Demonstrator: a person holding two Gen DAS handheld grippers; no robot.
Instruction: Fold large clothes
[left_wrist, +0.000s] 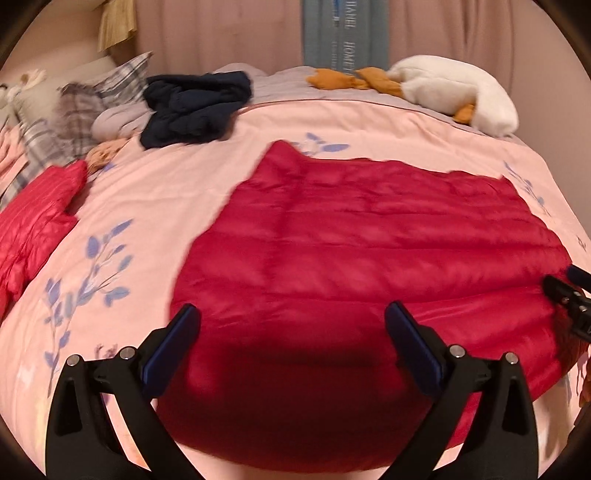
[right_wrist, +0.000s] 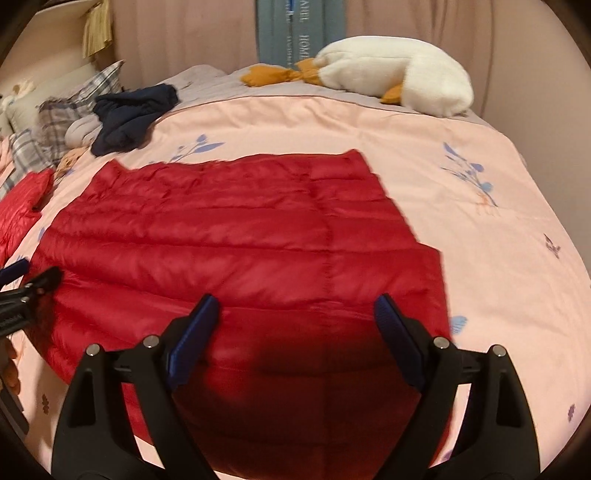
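Over the red quilted jacket (left_wrist: 369, 240), both grippers' fingers (left_wrist: 188, 325) (right_wrist: 207, 314) gape empty; only right view shows apparently floral bedsheet's (right_wrist: 480, 229) far side.

A bed (right_wrist: 480, 258) is covered by a pink flowered quilt. On it are spread a red padded jacket (right_wrist: 229, 236), a dark blue garment (right_wrist: 129, 110), another red garment (left_wrist: 37, 221), a white plush goose (right_wrist: 399, 70) and checked pillows (left_wrist: 77, 107).

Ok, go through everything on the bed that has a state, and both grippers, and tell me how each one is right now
Red down jacket: spread flat on the bed.
Navy garment: crumpled in a heap.
Second red garment: lying bunched at the bed's edge.
Plush goose: lying on its side.
Left gripper: open, nothing held.
Right gripper: open, nothing held.
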